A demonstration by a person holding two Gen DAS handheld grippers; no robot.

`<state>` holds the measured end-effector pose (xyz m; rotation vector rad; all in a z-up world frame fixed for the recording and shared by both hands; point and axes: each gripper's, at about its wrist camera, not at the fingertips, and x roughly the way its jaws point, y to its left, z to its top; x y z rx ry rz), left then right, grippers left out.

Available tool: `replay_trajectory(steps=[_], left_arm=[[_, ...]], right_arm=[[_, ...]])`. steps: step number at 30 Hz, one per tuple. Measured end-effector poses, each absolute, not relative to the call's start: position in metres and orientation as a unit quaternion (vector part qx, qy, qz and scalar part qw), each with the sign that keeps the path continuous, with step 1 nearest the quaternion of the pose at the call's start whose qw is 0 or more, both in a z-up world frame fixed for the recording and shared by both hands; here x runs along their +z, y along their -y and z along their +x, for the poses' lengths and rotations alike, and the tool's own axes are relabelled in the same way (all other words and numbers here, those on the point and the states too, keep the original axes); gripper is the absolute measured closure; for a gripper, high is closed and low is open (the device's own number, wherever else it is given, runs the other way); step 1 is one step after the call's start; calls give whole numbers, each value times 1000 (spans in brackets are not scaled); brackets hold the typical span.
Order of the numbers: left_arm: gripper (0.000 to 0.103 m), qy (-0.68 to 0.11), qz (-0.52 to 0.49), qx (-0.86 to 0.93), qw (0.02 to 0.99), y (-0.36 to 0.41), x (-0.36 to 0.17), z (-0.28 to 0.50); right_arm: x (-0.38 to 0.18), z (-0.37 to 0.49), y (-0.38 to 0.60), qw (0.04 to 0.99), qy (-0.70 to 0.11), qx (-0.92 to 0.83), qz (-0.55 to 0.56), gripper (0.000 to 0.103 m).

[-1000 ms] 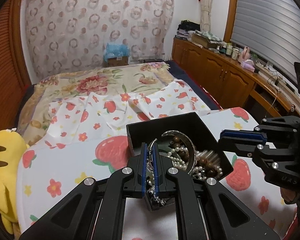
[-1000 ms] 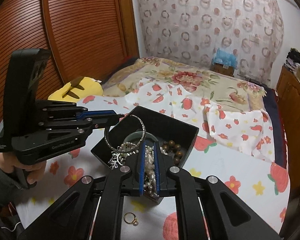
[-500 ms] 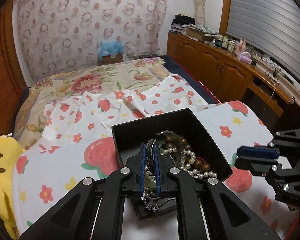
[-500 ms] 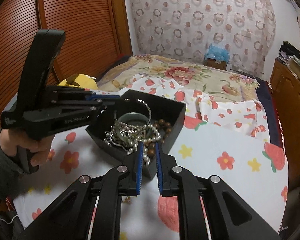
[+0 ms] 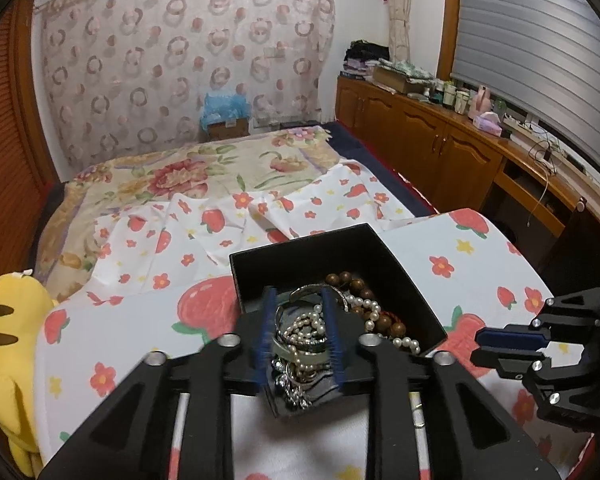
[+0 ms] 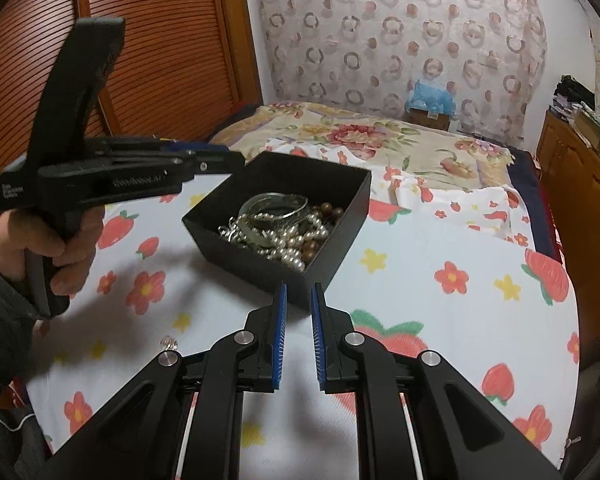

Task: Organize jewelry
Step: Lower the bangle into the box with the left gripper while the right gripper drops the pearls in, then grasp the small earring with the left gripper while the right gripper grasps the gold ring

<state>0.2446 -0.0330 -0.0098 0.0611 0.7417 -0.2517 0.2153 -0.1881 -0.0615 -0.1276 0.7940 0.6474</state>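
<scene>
A black open box [image 5: 384,256] [image 6: 356,188] stands on a table with a strawberry-print cloth. It holds a heap of jewelry: silver bangles [image 6: 274,204], a pearl necklace [image 6: 296,238] and brown wooden beads [image 5: 350,280]. My left gripper [image 5: 298,306] is open, its fingers over the box's near-left part, with nothing between them; the bangles lie in the box below. It also shows in the right wrist view [image 6: 236,156]. My right gripper [image 6: 299,292] is open and empty, just short of the box's near corner. A small ring [image 6: 169,344] lies on the cloth to its left.
A yellow plush toy [image 5: 8,344] lies at the table's left edge. A bed with a floral cover [image 5: 204,168] is behind the table. Wooden cabinets [image 5: 440,148] run along the right wall. A wooden wardrobe [image 6: 160,48] stands on the left.
My left gripper has opened and let the silver bangle drop into the box. My right gripper has opened slightly and drawn back from over the box to its near corner.
</scene>
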Motion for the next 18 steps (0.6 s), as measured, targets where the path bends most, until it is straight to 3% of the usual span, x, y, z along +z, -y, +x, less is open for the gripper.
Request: replay_trajectory(steps=[2,6,8,10,18], left_arm=[[71,-359,32,-122,925,33,-9,239],[66,-356,38,-119,926,33,-8,229],[47,-352,35,-120,928,31,-7,225],[43,-349,34,-117,929,29,-7,221],[40,-367,27,-100,925,15,-17,213]], right_arm=[[-65,209,186,870,-379,309,-68,70],[-71,203,182,866,-383,314,-73,69],[-73,202,181,863,-387,315,-77,69],[-76,203,181,861,-391,315,-80,69],[-93,204,177,853,-407,317,-87,66]])
